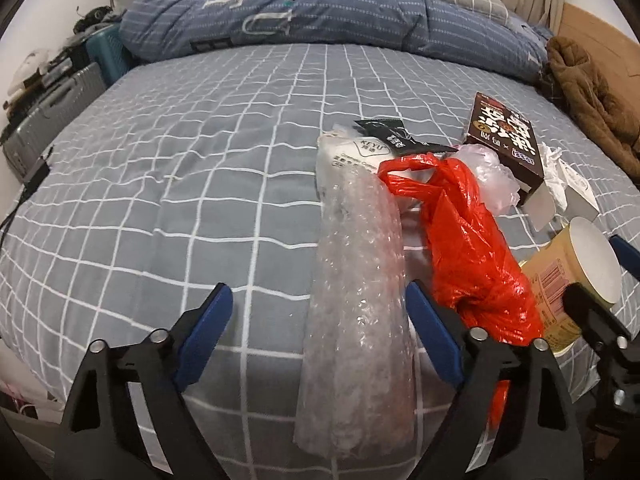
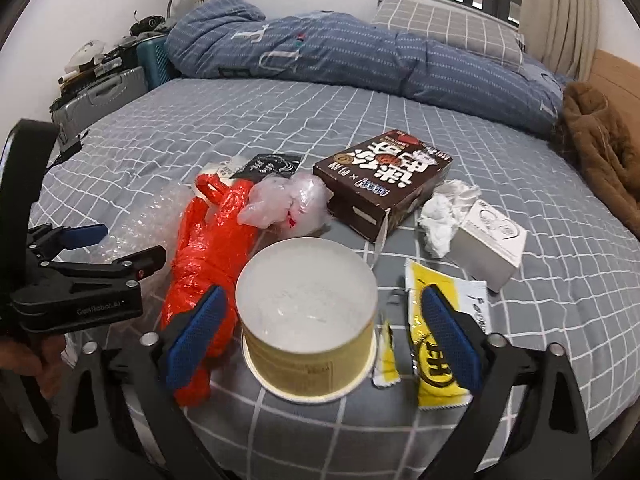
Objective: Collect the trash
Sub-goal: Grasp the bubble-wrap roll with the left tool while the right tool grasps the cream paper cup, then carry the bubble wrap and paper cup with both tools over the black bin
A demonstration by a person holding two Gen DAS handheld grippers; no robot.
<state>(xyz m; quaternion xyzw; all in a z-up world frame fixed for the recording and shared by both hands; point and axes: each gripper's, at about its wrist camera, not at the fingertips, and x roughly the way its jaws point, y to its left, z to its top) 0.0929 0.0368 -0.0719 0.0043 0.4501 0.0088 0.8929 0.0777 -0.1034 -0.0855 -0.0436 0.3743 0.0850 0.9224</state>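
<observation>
1. Left tongs (image 1: 318, 320): jaws wide, holding nothing. The long roll of clear bubble wrap (image 1: 356, 300) lies between the blue pads, untouched; its long axis runs 6 to 12 o'clock, along the tongs.
2. Right tongs (image 2: 320, 336): jaws wide, empty. The yellow paper noodle cup (image 2: 308, 320) sits on the grey checked bed sheet (image 2: 280, 120) between the pads, its open mouth up and tipped toward 12 o'clock.
3. Judgement: each hand is nearest its own item; closing should suffice.
4. Crumpled red plastic bag (image 2: 212, 256) lies at 10 o'clock of the cup, between both tongs.
5. Brown cardboard box (image 2: 384, 184) at 1 o'clock, farther back.
</observation>
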